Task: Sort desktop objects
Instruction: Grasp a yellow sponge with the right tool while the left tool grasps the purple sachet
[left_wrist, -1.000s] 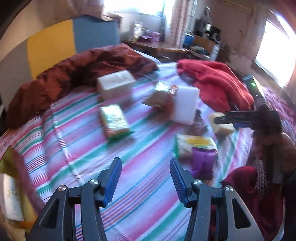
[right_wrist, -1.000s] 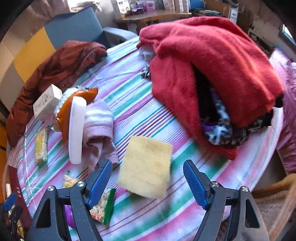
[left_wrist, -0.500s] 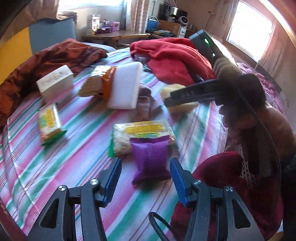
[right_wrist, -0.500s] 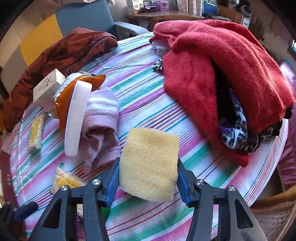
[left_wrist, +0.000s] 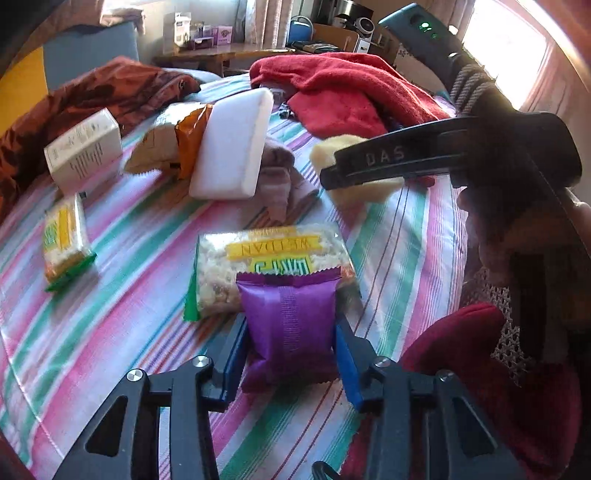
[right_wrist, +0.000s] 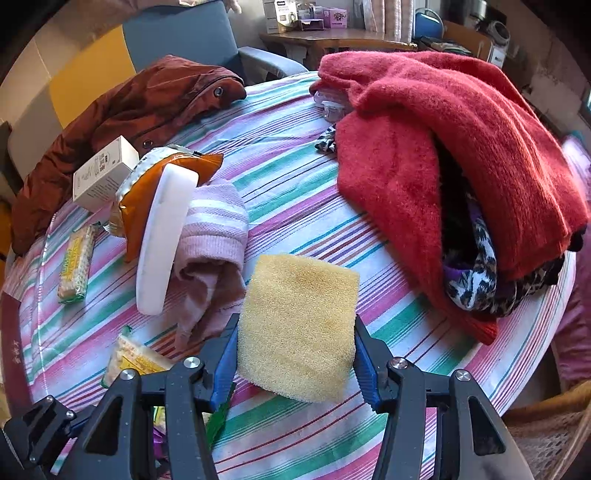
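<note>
My left gripper (left_wrist: 290, 347) is shut on a purple snack packet (left_wrist: 290, 321) that lies on the striped tablecloth, overlapping a clear cracker packet (left_wrist: 271, 266). My right gripper (right_wrist: 295, 354) is shut on a yellow sponge (right_wrist: 297, 325) and holds it just above the table; it also shows in the left wrist view (left_wrist: 354, 184), partly hidden by the right gripper's black finger (left_wrist: 388, 158). A white foam block (left_wrist: 231, 147) leans on an orange bag (left_wrist: 188, 144) and a pink striped cloth (right_wrist: 212, 229).
A white box (left_wrist: 83, 151) and a second cracker packet (left_wrist: 64, 240) lie at the left. A red sweater (right_wrist: 454, 147) covers the right of the round table (right_wrist: 424, 354), a brown jacket (right_wrist: 129, 110) the far left. A chair stands behind.
My left gripper swung right, came down over the purple packet and closed on it. My right gripper advanced around the yellow sponge, closed on it and lifted it slightly.
</note>
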